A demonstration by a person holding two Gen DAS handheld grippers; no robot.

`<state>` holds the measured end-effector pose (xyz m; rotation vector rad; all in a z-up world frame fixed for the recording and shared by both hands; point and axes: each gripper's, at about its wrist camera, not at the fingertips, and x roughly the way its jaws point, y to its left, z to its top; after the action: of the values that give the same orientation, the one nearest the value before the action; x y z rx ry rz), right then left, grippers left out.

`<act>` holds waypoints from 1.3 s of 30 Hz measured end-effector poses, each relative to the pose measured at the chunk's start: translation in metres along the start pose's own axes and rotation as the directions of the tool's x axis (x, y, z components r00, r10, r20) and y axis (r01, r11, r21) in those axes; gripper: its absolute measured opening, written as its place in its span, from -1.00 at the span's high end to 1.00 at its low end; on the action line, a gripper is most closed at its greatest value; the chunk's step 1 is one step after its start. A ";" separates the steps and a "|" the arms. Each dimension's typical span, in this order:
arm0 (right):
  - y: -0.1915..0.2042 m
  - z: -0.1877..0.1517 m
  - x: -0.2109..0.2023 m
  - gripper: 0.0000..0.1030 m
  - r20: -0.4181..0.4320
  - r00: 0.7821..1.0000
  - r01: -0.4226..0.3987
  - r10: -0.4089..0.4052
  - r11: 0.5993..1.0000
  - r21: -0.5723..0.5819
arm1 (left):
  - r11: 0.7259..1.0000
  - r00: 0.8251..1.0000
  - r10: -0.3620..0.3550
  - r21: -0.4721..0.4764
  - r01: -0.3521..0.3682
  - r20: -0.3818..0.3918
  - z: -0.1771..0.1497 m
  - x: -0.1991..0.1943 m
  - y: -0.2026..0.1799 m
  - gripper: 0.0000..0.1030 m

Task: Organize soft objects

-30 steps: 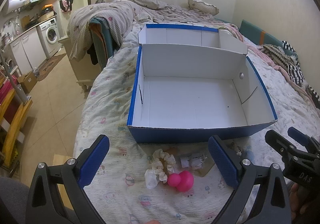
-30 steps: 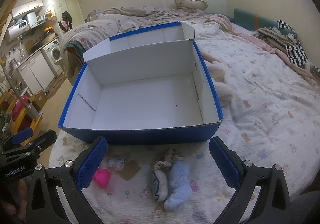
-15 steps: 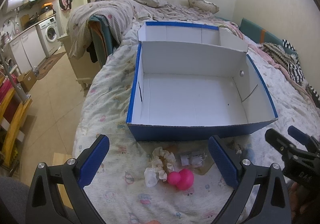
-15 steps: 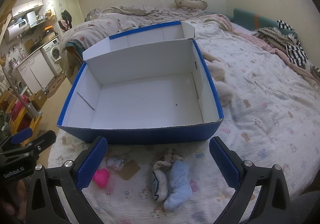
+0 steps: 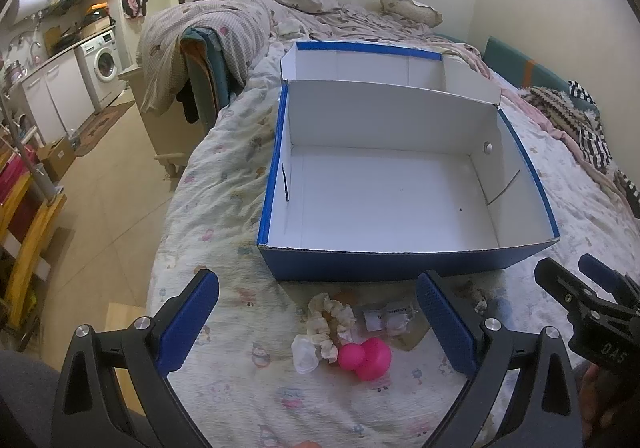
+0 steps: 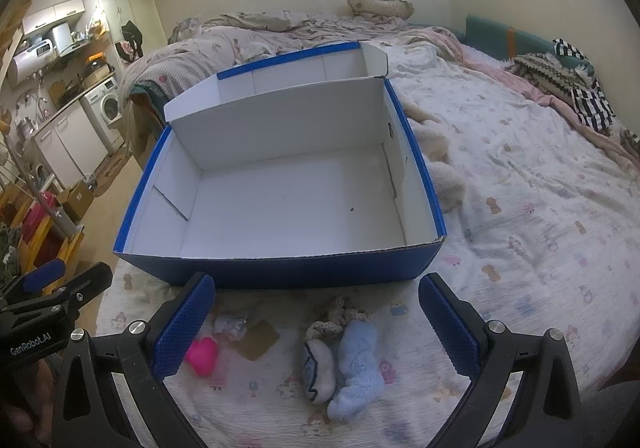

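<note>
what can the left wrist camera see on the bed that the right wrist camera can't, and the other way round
Only the left wrist view shows the cream scrunchie and the small clear cup beside it. Only the right wrist view shows the light blue plush and the white and navy soft piece touching it. Both show the empty blue box, the pink toy and the crumpled wrapper.

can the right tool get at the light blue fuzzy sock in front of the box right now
Probably yes. The right tool is open, and the light blue sock lies on the bedspread between its fingers, nothing over it. A white soft item touches its left side and might get caught too.
</note>
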<state>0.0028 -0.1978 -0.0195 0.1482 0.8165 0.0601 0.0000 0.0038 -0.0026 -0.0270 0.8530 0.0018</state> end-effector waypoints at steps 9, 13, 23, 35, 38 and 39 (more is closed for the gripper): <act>0.001 0.000 -0.001 -1.00 0.000 1.000 -0.002 0.002 1.000 0.002 | 1.000 1.000 0.004 -0.002 -0.004 0.002 0.001 0.000 0.001 -0.92; 0.002 0.000 -0.001 -1.00 0.002 1.000 -0.003 0.003 1.000 -0.002 | 1.000 1.000 0.005 -0.001 -0.005 0.002 0.001 0.001 0.001 -0.92; 0.002 0.000 -0.001 -1.00 0.004 1.000 -0.005 0.005 1.000 0.003 | 1.000 1.000 0.009 -0.003 -0.009 0.002 0.000 0.001 0.002 -0.92; 0.001 0.000 -0.001 -1.00 0.004 1.000 -0.004 0.004 1.000 0.004 | 1.000 1.000 0.011 -0.003 -0.011 0.005 0.001 0.001 0.003 -0.92; 0.001 0.000 -0.001 -1.00 0.004 1.000 -0.003 0.003 1.000 0.005 | 0.998 0.997 0.056 -0.019 -0.055 0.052 0.005 -0.004 0.009 -0.92; 0.000 0.000 -0.001 -1.00 0.005 1.000 -0.002 0.002 1.000 0.007 | 0.997 0.995 0.072 -0.041 -0.070 0.069 0.008 -0.005 0.015 -0.92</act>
<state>0.0026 -0.1977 -0.0189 0.1557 0.8112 0.0587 0.0024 0.0190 0.0064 -0.0328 0.7830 0.0855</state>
